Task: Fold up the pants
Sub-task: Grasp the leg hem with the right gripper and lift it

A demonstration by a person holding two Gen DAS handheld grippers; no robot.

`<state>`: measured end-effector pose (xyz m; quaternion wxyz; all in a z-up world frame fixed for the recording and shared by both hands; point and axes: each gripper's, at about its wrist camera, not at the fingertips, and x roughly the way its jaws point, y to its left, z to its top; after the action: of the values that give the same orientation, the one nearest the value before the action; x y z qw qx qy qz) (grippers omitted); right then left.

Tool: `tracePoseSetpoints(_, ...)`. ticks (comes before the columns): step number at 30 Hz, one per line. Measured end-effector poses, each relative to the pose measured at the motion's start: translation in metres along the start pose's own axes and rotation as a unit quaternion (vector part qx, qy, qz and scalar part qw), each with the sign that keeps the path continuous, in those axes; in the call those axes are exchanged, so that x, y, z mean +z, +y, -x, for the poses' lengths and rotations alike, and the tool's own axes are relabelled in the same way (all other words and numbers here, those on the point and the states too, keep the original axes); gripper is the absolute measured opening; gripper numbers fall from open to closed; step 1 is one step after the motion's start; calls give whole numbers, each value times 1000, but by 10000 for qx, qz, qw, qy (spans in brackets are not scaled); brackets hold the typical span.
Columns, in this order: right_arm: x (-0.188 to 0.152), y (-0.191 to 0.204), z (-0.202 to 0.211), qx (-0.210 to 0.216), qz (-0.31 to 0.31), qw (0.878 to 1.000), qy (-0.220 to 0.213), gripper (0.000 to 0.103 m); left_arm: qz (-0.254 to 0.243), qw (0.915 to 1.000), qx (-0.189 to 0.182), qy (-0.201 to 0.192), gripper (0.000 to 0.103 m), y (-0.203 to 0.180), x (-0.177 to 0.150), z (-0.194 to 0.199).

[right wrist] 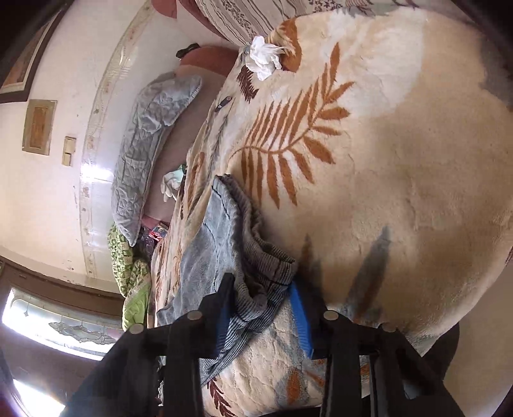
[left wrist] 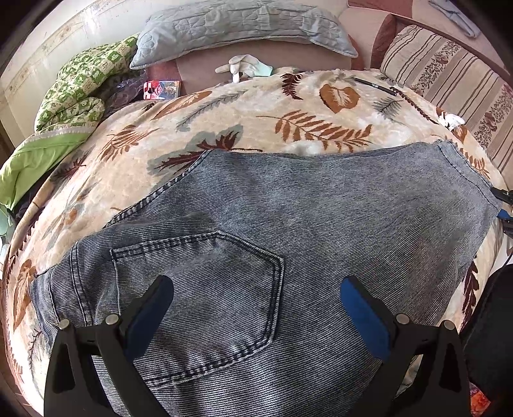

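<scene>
The jeans lie flat on the blanket: heavy, limp denim. Your right gripper pinches the bunched hem; your left gripper hovers agape above the pocket. Grip seams.

Leaf-print blanket, grey quilted pillow, striped cushion, green quilt, white glove

A lived-in home bedroom: a bed under a leaf-patterned fleece blanket, a grey quilted pillow, a striped cushion, a bundled green quilt, and framed pictures on the wall.
</scene>
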<state>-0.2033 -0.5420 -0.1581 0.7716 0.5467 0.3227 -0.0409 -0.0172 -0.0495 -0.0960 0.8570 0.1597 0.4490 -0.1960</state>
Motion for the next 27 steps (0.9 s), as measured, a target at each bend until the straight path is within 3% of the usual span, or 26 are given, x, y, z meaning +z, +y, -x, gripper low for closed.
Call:
tracePoseSetpoints(4,0,6,2,-79,182,9998,-79,32,42,10000,26,-2,103,3,0,0)
tracePoseSetpoints(12,1,56,7,-327,932,9948,-263,27,391,9991,-165,73,103,19,2,0)
tracePoseSetpoints(19,4,23,5,-411,365,9985,54,31,375,9992,-119,69,103,20,0,2)
tracePoseSetpoints(21,3,15,4,-536,308,9980,114,40,432,9990,-27,139,103,24,0,-2)
tracePoseSetpoints(23,1,10,6,-290,269,9992,69,53,557,9981,99,259,103,29,0,-8)
tracePoseSetpoints(27,-2,19,2,-331,512,9981,34,67,660,9955,286,610,103,34,-3,-24)
